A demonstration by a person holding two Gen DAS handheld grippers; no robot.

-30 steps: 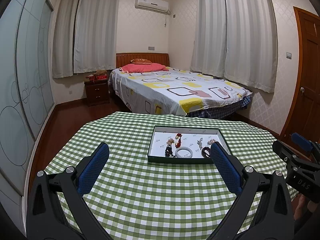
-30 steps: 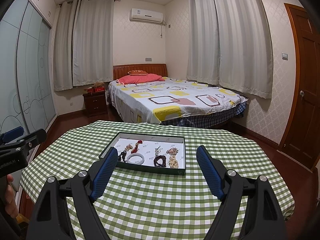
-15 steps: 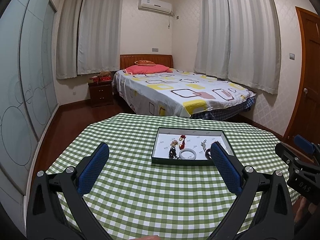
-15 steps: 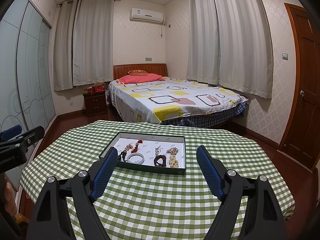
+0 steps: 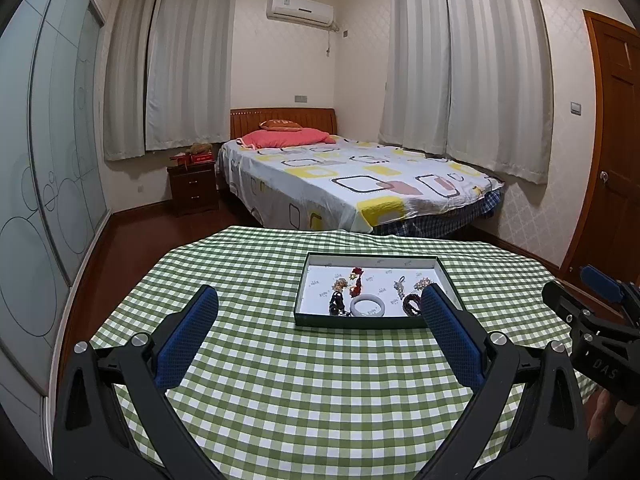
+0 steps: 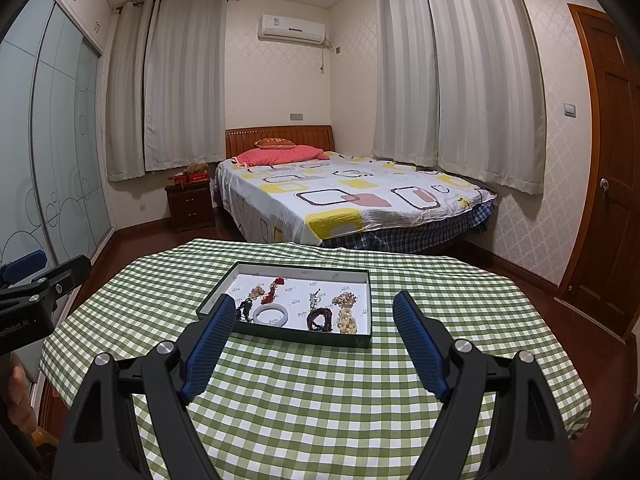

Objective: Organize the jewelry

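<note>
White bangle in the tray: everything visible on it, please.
The bangle is a smooth, pale white closed ring, stone-like or glassy in look, lying flat on the white liner near the front wall of the tray. A dark bead piece lies at its left, contact unclear. Neither gripper touches it.

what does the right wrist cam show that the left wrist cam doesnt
Only the right wrist view shows the pale bead cluster at the tray's near right corner; in the left wrist view the left tongs' right finger covers that spot. Only the left wrist view shows the right tongs from outside, at its right edge. Both share the green-rimmed tray, the white bangle, the dark bead bracelet, the checked tablecloth and the bed. Each view shows its own tongs open and empty.
</note>
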